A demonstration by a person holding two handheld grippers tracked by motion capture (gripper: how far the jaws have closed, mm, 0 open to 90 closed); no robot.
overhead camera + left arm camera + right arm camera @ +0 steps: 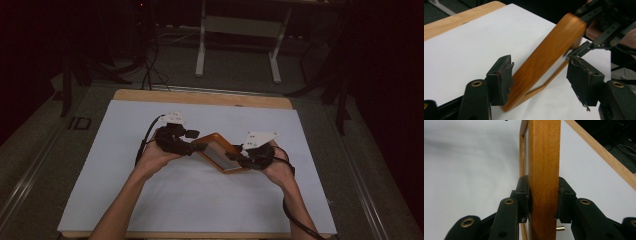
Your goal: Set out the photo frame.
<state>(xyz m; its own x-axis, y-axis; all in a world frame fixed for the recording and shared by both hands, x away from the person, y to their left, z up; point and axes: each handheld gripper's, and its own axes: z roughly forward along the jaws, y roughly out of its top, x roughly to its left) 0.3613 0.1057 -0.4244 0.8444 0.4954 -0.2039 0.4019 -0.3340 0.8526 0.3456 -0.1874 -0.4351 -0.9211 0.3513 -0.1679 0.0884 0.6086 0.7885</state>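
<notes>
An orange wooden frame point(220, 151) with a grey panel stands tilted on its edge at the middle of the white sheet point(200, 200). My right gripper point(241, 158) holds its near right end. In the right gripper view both pads point(524, 195) press on the frame's wooden edge point(544, 170). My left gripper point(192, 145) is at the frame's left end. In the left gripper view its jaws point(540, 67) stand apart around the frame point(544, 60): the left pad point(504, 75) is right beside the wood and the right pad point(581, 80) is clear of it. The right gripper's fingers point(596, 27) grip the far end.
The white sheet covers a wooden table whose rim point(200, 97) shows at the back. Behind it, on the dark floor, are the white legs of another desk point(237, 45) and cables point(150, 70). A cable trails from each gripper.
</notes>
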